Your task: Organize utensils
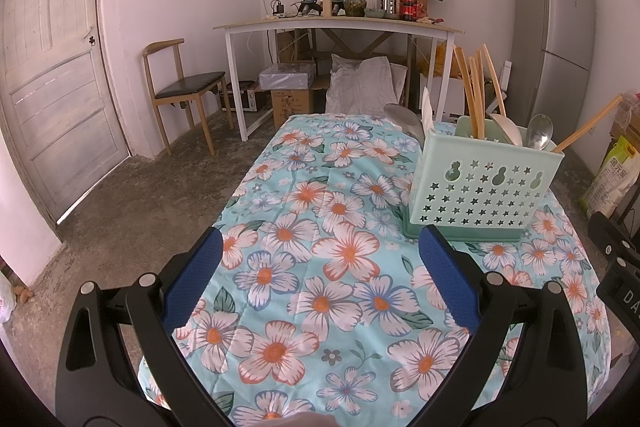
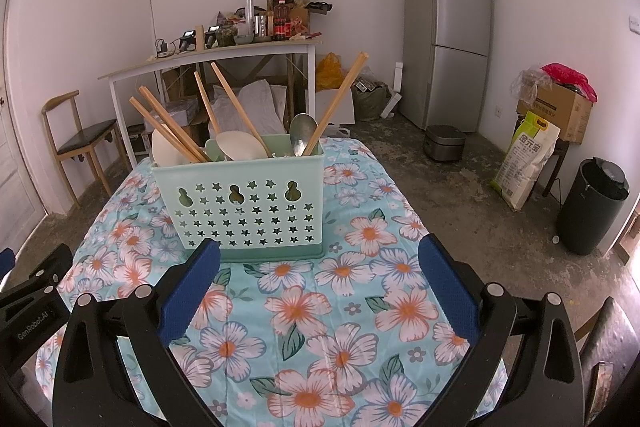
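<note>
Nearest, in the left wrist view: left gripper (image 1: pixel 320 243) spread wide, blue pads (image 1: pixel 196 279) well apart, nothing between them, poised over the floral tablecloth (image 1: pixel 304 211). In the right wrist view: right gripper (image 2: pixel 320 255) likewise released and empty, blue pads (image 2: pixel 448 287) parted over the same cloth (image 2: pixel 340 327) (part of the other gripper's black frame at the lower left edge).

Just beyond the right gripper, standing upright on the cloth: mint-green utensil holder (image 2: pixel 244 203) with star and gourd cut-outs, its darker base close to the tip of the left-hand pad. In the left wrist view, same holder (image 1: pixel 484 187) ahead and to the right, near the right-hand pad.

Inside the holder: wooden chopsticks (image 2: pixel 236 107) leaning at several angles, a pale rice paddle (image 2: pixel 240 145), a metal spoon (image 2: pixel 302 133), another pale utensil (image 2: pixel 166 147) at the left end. Which compartment each sits in: cannot tell.

Farther back: white-legged desk (image 2: pixel 212 55) loaded with bottles and clutter, wooden chair (image 2: pixel 80 135) to its left, grey fridge (image 2: pixel 448 35) by the wall, rice bag (image 2: pixel 524 159) and black bin (image 2: pixel 592 207) on the concrete floor at right, door (image 1: pixel 52 67) at far left in the left wrist view
</note>
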